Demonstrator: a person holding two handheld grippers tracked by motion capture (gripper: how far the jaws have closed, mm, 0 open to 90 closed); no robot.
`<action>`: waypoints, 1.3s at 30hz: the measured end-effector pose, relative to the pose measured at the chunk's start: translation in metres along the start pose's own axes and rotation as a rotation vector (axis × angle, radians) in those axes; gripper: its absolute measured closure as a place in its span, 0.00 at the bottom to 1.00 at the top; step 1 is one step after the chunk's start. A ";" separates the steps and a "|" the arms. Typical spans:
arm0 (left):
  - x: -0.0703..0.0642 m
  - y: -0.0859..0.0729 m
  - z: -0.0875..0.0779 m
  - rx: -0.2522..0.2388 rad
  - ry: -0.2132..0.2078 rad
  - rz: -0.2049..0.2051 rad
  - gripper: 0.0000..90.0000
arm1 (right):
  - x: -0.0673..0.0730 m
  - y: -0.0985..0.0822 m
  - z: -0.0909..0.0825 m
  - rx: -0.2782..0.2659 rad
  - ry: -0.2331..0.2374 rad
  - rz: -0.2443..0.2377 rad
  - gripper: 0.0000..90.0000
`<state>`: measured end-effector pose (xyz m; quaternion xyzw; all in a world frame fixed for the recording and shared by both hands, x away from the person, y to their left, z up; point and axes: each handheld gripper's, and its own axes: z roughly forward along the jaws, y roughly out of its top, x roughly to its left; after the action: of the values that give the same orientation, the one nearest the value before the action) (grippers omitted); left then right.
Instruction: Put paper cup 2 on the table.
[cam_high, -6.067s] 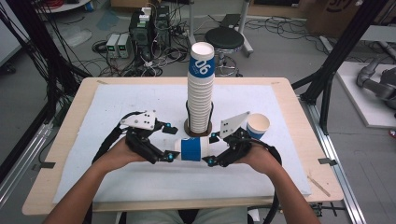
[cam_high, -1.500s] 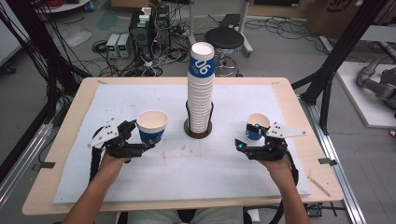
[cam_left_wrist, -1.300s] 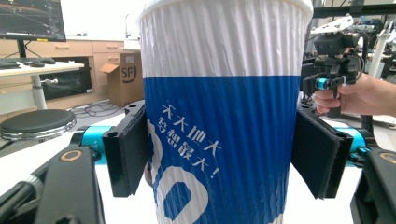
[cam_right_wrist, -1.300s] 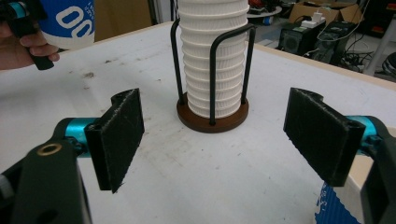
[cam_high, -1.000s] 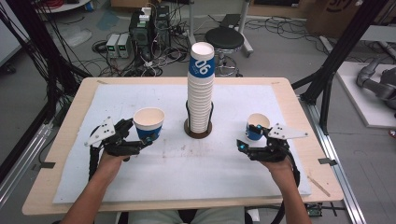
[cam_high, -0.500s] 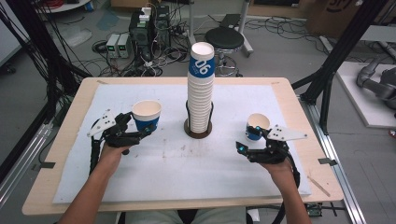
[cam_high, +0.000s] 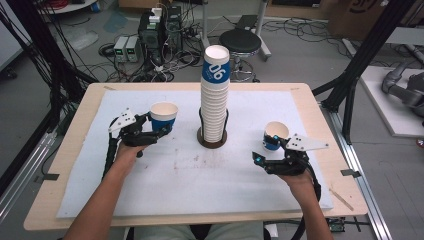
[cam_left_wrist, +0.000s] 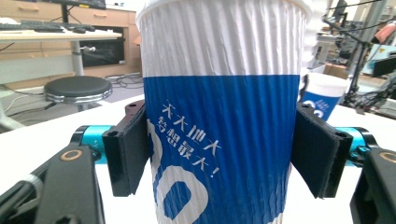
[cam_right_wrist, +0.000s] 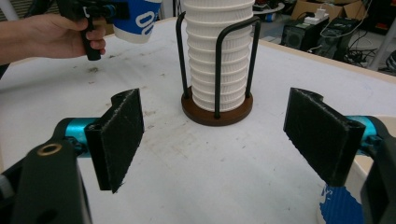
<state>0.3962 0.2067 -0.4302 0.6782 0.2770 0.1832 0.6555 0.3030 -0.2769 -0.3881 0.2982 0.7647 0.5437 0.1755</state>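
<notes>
A blue-and-white ribbed paper cup (cam_high: 164, 116) (cam_left_wrist: 219, 116) stands upright between the jaws of my left gripper (cam_high: 156, 128) (cam_left_wrist: 219, 158), which is shut on its sides, left of the stack. A tall stack of the same cups (cam_high: 215, 95) (cam_right_wrist: 217, 56) sits in a black wire holder on a round brown base (cam_high: 212, 143) (cam_right_wrist: 217, 116) at the table's middle. My right gripper (cam_high: 265, 152) (cam_right_wrist: 212, 135) is open with nothing between its pads, pointing at the holder. A second cup (cam_high: 275, 135) (cam_right_wrist: 341, 207) stands on the mat just beside it.
A white mat (cam_high: 165, 175) covers the wooden table (cam_high: 320, 125). Behind the far edge are a black stool (cam_high: 240, 41) and electronics boxes (cam_high: 150, 30) on the floor. Black frame posts (cam_high: 357, 70) rise at the right and left.
My left gripper has carried its cup away from the person, toward the far side of the table. The right gripper and the cup beside it have stayed put.
</notes>
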 end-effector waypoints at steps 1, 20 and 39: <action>0.002 -0.003 0.001 0.014 0.006 -0.007 0.31 | 0.000 0.000 -0.001 0.000 0.001 0.005 0.23; 0.009 -0.020 0.010 0.252 0.171 0.034 0.31 | -0.002 -0.001 -0.002 -0.001 -0.004 0.006 0.23; -0.004 -0.022 -0.018 0.345 0.224 0.060 0.30 | -0.001 -0.001 -0.005 0.001 -0.010 0.011 0.23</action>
<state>0.3792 0.2186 -0.4506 0.7638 0.3550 0.2268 0.4890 0.3002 -0.2816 -0.3873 0.3052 0.7623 0.5428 0.1765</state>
